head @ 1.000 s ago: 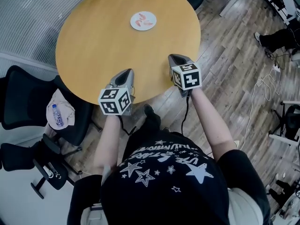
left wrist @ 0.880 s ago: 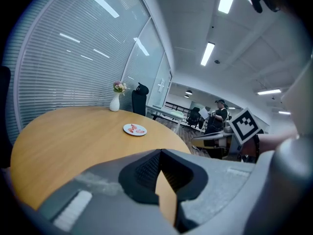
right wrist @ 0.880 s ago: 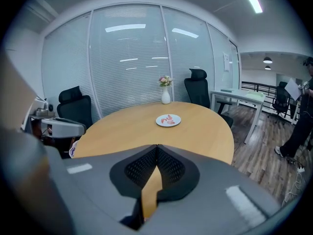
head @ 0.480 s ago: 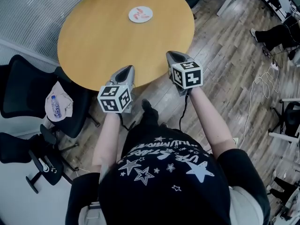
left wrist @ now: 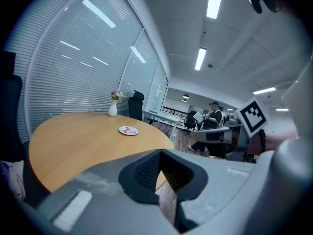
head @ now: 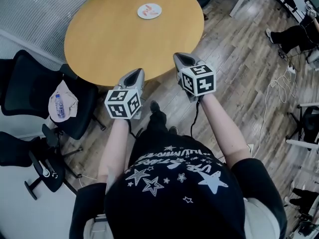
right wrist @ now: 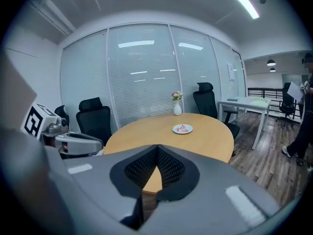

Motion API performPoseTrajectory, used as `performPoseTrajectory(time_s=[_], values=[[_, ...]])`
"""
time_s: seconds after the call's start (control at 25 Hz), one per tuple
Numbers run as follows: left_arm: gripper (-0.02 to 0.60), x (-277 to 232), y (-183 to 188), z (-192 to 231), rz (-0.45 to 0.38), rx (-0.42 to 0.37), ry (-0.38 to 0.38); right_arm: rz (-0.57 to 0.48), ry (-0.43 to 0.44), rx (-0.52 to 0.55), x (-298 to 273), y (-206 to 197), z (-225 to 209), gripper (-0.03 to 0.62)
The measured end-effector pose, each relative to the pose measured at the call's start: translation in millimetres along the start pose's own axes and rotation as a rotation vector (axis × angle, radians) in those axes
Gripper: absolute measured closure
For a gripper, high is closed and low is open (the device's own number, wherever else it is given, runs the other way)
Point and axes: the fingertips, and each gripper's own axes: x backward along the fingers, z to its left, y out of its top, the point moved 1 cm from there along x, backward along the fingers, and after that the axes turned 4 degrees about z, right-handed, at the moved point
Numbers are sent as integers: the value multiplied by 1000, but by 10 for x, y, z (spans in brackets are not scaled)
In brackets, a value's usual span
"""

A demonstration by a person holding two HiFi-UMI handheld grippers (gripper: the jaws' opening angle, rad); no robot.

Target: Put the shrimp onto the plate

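A white plate [head: 149,10] with pink shrimp [head: 148,9] on it lies near the far side of the round wooden table [head: 119,39]. It also shows small in the left gripper view as the plate [left wrist: 128,130] and in the right gripper view as the plate [right wrist: 182,129]. My left gripper [head: 135,75] hangs off the table's near edge, jaws shut and empty [left wrist: 160,153]. My right gripper [head: 180,59] is over the floor beside the table's near right edge, also shut with nothing in it [right wrist: 157,148]. Both are far from the plate.
A white vase with flowers [right wrist: 177,106] stands at the table's far edge. Black office chairs [head: 30,83] stand to the left, one carrying a bag with a water bottle [head: 61,109]. A seated person's legs [head: 294,36] and cables [head: 279,91] are on the wooden floor at right.
Both grippers and the view have drawn back from the table. The table and plate sit farther up the head view, and the grippers now hang at or past its near edge.
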Motion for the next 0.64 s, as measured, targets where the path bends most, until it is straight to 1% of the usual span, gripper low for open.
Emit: performPoseTrajectory(time_s=[0.4,0.64], values=[[580,350,-165,-102,-16,9,24,16,11,2,180,-262,228,592],[579,444,-147,-130,-23,7,33,19,19,2,273,-317,281,592]])
